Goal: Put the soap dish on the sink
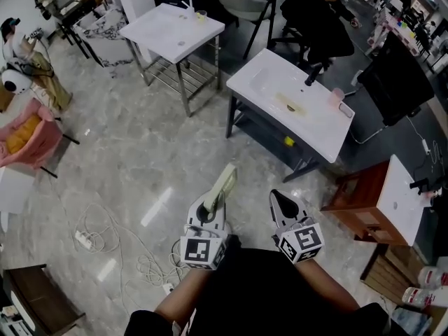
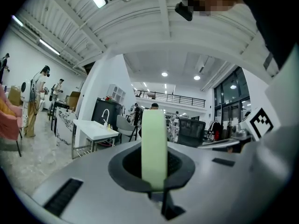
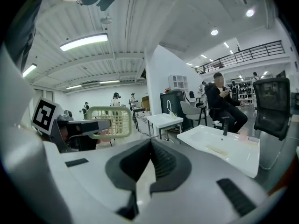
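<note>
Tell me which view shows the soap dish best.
The right gripper view: the soap dish faces it broadside, so its pale green grid and rim are plain. The left gripper view shows only its thin edge, clamped in the left gripper. The head view shows it small and slanted.

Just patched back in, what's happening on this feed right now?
A person stands on the floor with a gripper in each hand. The left gripper is shut on the pale green soap dish and holds it on edge, pointing forward. The right gripper is shut with nothing between its jaws. The white sink with the black faucet lies ahead, apart from both grippers, so the dish is not yet on it.
</note>
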`<state>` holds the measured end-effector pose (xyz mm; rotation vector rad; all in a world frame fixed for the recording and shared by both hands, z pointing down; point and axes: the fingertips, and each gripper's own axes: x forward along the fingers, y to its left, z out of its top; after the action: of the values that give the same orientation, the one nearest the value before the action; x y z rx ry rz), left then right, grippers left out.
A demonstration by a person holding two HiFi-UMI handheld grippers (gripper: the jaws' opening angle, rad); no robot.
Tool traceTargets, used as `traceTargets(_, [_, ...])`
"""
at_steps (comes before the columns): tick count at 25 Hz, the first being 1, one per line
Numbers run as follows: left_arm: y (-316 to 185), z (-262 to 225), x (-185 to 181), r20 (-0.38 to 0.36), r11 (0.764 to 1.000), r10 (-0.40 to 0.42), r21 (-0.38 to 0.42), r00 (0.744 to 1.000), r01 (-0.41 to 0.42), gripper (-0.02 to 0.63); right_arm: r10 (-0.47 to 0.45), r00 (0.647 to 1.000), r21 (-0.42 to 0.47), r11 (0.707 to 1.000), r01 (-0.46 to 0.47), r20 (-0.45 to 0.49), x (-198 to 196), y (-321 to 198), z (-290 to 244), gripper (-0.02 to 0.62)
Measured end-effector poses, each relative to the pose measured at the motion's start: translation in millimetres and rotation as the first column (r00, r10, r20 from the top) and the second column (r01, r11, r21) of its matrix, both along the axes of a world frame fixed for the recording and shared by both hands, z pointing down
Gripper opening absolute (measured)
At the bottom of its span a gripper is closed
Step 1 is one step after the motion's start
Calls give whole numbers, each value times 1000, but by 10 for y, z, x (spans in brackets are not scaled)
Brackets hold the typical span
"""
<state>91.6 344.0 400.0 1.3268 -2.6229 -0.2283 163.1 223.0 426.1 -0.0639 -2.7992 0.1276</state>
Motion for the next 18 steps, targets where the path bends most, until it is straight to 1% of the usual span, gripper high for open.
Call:
traceTargets(5, [234, 47, -351, -42, 998, -52, 33, 998, 54, 17, -22, 1000, 43, 999, 22, -3, -349, 151, 11, -2])
traceTargets(9, [429, 117, -555, -40, 997, -72, 20, 997, 73, 17, -39, 999, 57, 998, 40, -8, -550, 323, 12, -2])
traceTargets(18, [697, 209, -776, -49, 995, -96, 10, 994, 97, 17, -2, 999, 53, 999, 5, -55, -645, 334, 179, -2])
